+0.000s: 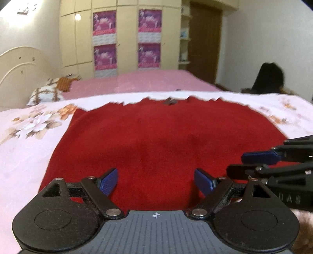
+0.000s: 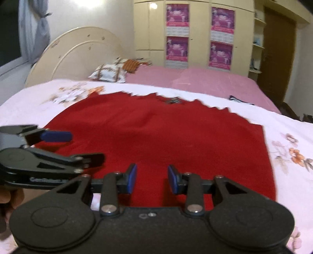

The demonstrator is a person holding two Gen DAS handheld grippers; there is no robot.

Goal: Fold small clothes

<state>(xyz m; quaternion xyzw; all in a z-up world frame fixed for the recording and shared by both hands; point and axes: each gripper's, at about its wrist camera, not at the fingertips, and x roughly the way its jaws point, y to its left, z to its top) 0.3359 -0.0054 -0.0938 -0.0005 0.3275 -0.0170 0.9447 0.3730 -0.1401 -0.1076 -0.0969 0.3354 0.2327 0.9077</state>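
While I hovered low over the bed, one red garment (image 1: 156, 140) lay spread flat before me on the floral sheet (image 1: 29, 136), its far edge jagged in the blur and a small dark label (image 2: 173, 101) at its neckline. I had two grippers. My left gripper (image 1: 156, 182) stood with its jaws wide apart, both blue pads (image 1: 108, 180) showing, nothing between them but red cloth below; whether the tips touched the cloth I could not tell. My right gripper (image 2: 151, 180) also had its jaws parted, though less widely, with two blue pads facing each other above the garment's near hem and holding nothing. Each gripper showed in the other's view: the right gripper came in from the right edge of the left view (image 1: 273, 166), and the left gripper came in from the left edge of the right view (image 2: 49, 152), so the two sat just beside one another at the near edge of the garment. Beyond the floral sheet ran a plain pink bedspread (image 2: 195, 82). At its head I counted two pillows, one white with a brown lattice (image 2: 109, 74) and one orange (image 2: 131, 65), against one cream headboard (image 2: 78, 54). On the cream wardrobe (image 2: 148, 29) behind hung four pink posters (image 2: 177, 15), two above two. One brown door (image 2: 277, 58) stood to the right, and one small dark item (image 2: 237, 99) lay on the pink spread.
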